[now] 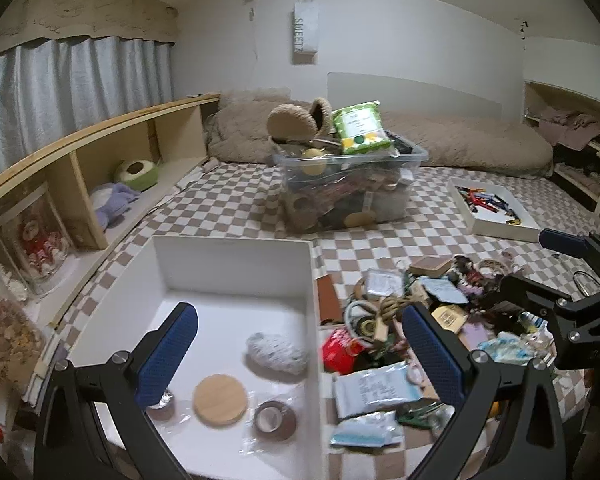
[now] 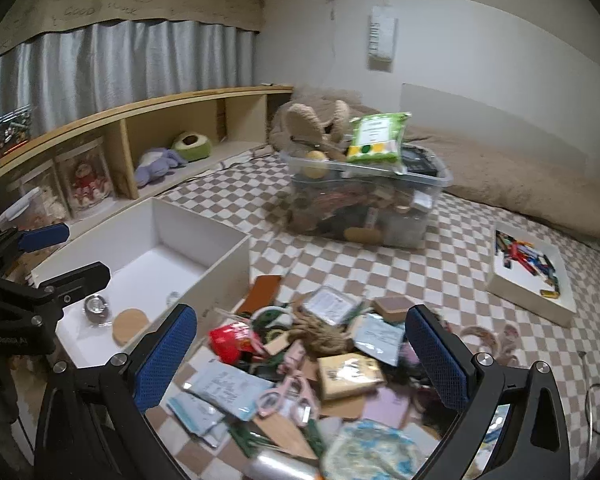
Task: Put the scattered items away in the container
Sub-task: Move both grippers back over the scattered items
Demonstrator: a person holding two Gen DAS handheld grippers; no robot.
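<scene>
A white open box (image 1: pixel 232 264) sits on the checked bedspread. Inside lie a grey woolly bundle (image 1: pixel 278 354), a round wooden lid (image 1: pixel 219 399), a tape roll in a clear bag (image 1: pixel 274 420) and a small metal piece (image 1: pixel 162 402). My left gripper (image 1: pixel 300 356) hangs open over the box's right wall, holding nothing. Right of the box is a heap of scattered items (image 2: pixel 320 360): a red packet (image 2: pixel 232 340), pink scissors (image 2: pixel 288 396), a rope knot (image 2: pixel 324 336), a wooden block (image 2: pixel 348 372) and paper sachets. My right gripper (image 2: pixel 302 364) is open above the heap, empty.
A clear plastic bin (image 1: pixel 348 184) crammed with things stands further back on the bed. A white tray of coloured pens (image 1: pixel 496 208) lies to the right. A wooden shelf (image 1: pixel 100 152) with plush toys runs along the left, and a beige duvet (image 1: pixel 460 140) lies behind.
</scene>
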